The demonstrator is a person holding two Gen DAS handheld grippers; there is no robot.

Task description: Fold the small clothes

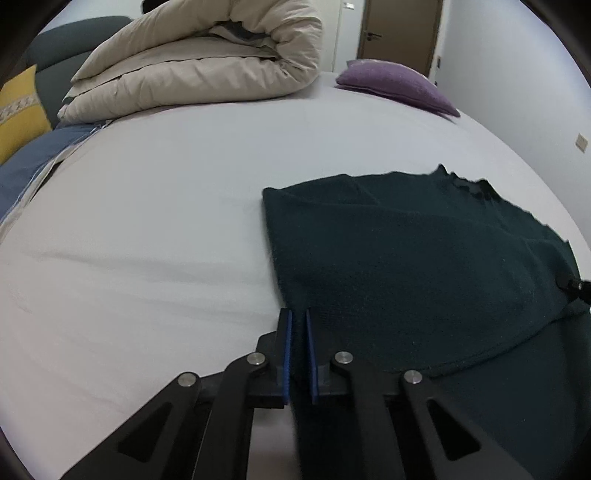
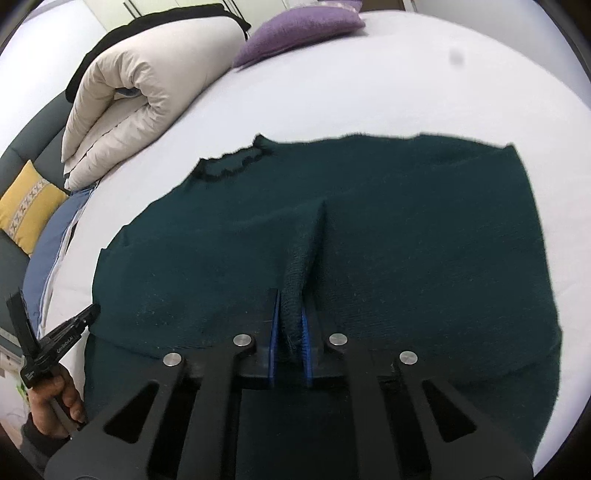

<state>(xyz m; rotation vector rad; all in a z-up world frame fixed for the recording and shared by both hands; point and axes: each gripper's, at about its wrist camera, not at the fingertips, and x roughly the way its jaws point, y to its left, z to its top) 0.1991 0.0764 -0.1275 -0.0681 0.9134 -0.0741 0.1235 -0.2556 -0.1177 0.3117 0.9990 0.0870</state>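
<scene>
Left wrist view: the left gripper (image 1: 298, 317) pinches the near-left edge of the dark green sweater (image 1: 413, 258) on the white bed (image 1: 147, 229). The right gripper (image 2: 290, 299) pinches a raised ridge of its near hem.

L wrist cam sits just behind the left gripper (image 1: 298, 325), looking fwd and steeply down over the bed (image 1: 147, 229); dark green garment (image 1: 424, 266) fills its near right, very close. R wrist cam sits likewise behind the right gripper (image 2: 290, 306), tilted down, garment (image 2: 406, 240) centred right under the lens. Both face the far end of the bed. Shared: garment, rolled beige duvet (image 1: 199, 70) (image 2: 140, 92), purple pillow (image 1: 399, 85) (image 2: 295, 29), yellow cushion (image 1: 22, 107) (image 2: 29, 206). R view also catches the left gripper (image 2: 88, 314) at near left.
</scene>
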